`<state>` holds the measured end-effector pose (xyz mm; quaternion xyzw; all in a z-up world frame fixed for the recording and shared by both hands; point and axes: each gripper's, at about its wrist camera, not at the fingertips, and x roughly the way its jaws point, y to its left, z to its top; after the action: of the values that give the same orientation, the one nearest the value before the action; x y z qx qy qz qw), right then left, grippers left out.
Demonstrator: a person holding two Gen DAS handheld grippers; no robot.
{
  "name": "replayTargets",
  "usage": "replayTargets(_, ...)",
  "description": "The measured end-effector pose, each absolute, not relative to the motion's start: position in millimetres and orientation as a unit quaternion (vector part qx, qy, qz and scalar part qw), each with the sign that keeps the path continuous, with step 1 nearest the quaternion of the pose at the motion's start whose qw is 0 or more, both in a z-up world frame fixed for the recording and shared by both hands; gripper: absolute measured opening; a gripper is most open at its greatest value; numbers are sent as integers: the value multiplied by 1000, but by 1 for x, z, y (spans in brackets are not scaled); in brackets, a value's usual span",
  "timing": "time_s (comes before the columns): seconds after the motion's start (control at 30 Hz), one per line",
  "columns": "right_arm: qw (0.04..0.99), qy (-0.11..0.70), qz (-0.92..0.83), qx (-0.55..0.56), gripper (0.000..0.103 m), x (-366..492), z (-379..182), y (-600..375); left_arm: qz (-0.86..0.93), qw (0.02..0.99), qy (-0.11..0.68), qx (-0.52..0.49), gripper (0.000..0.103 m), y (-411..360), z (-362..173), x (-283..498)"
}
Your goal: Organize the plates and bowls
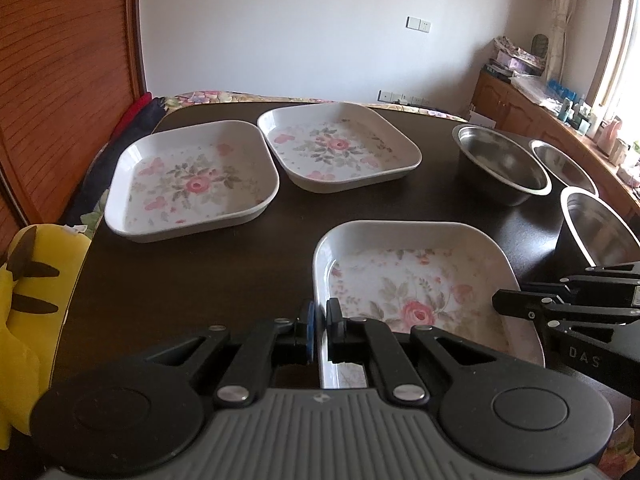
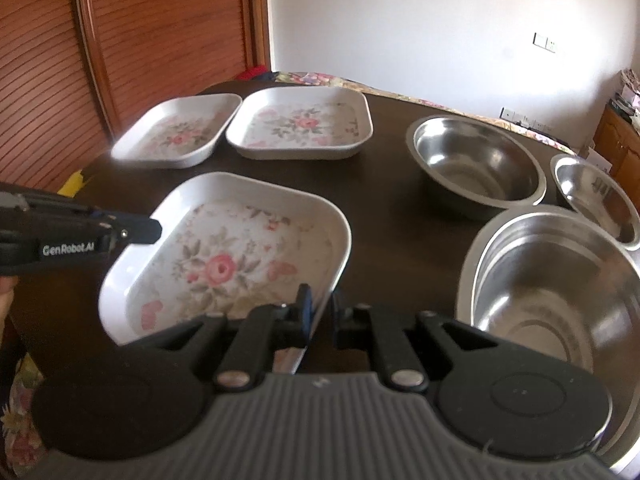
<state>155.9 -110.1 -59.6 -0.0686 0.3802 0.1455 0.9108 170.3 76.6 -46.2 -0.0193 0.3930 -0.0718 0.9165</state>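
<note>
A square white plate with a rose pattern (image 1: 416,280) (image 2: 224,256) is nearest me on the dark table (image 1: 220,272). My left gripper (image 1: 320,312) is shut on its left rim, and its tip (image 2: 154,229) shows in the right wrist view. My right gripper (image 2: 320,304) is shut on the plate's right rim, and its tip (image 1: 504,304) shows in the left wrist view. Two matching plates (image 1: 192,184) (image 1: 336,148) lie side by side farther back. Three steel bowls (image 2: 472,160) (image 2: 596,196) (image 2: 560,280) stand to the right, the nearest just beside the right gripper.
A yellow plush toy (image 1: 24,300) sits off the table's left edge. A slatted wooden door (image 1: 60,80) stands behind it. A wooden sideboard (image 1: 520,108) covered with clutter runs along the right wall under a window.
</note>
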Motion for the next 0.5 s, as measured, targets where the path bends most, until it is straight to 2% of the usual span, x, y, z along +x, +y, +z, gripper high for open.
replayTargets(0.23,911,380,142,-70,12,158,-62,-109,-70,918,390,-18,14,76,-46,171)
replayTargets(0.33,912,378,141,-69,13,157,-62,-109,-66,922,382,-17,30,77,-43,170)
replayTargets(0.4,915,373,138,-72,20,155,-60,-109,-60,925,375,-16,51,78,-40,168)
replayTargets(0.43,917,368,137,-75,26,153,-58,-109,-60,926,371,-15,54,79,-38,167)
replayTargets(0.5,919,360,140,-75,30,151,-52,-110,-58,930,363,-16,59,82,-32,164)
